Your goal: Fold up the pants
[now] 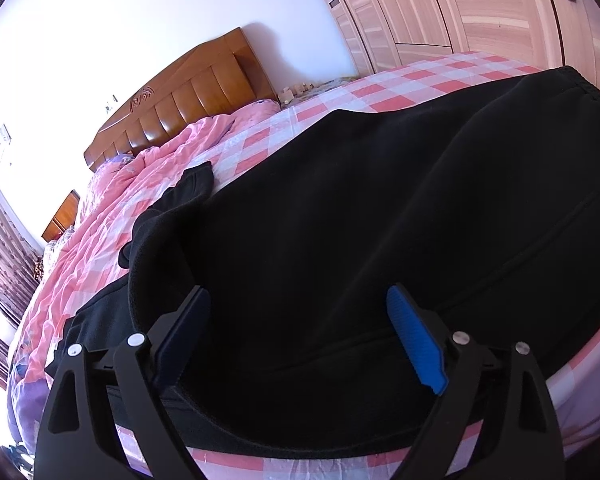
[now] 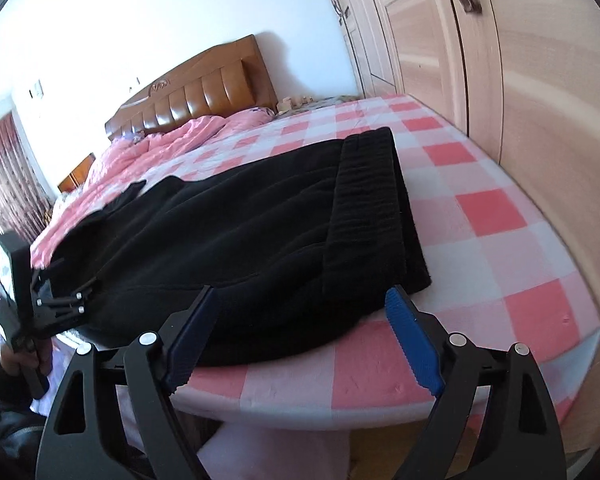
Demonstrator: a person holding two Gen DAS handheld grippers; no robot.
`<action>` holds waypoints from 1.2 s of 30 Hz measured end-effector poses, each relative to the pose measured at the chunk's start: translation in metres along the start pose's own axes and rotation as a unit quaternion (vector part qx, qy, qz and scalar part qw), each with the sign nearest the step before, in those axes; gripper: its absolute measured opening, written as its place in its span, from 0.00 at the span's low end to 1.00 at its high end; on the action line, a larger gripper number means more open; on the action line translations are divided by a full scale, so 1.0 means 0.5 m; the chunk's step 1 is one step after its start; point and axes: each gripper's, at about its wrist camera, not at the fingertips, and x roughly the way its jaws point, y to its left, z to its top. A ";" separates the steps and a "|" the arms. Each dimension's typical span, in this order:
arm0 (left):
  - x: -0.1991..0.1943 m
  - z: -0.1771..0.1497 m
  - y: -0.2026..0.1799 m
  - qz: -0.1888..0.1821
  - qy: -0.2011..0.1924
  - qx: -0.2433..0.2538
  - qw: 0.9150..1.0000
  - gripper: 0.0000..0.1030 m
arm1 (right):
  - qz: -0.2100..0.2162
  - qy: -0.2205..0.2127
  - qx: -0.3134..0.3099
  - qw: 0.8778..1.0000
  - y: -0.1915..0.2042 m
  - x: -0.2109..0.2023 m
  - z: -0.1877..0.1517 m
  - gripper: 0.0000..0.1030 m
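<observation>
— Where are the pants (image 2: 260,232) lying?
— Flat along the bed's (image 2: 492,208) near edge, long axis left-right, waistband at the right. Left gripper (image 1: 300,336) hovers over the leg end, right gripper (image 2: 300,336) by the waistband corner; both spread wide, holding nothing.

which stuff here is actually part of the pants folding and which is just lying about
Part of the job:
- black pants, spread on the bed
- left hand-held gripper, open
- right hand-held gripper, open

Just lying about:
- checked sheet
- pink quilt, bunched near the headboard
- wooden headboard
- wardrobe doors
- nightstand
- curtain
</observation>
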 end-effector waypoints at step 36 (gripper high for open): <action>-0.009 0.001 0.003 -0.022 0.017 -0.003 1.000 0.63 | -0.033 -0.022 0.047 0.998 -0.036 0.020 -0.004 0.29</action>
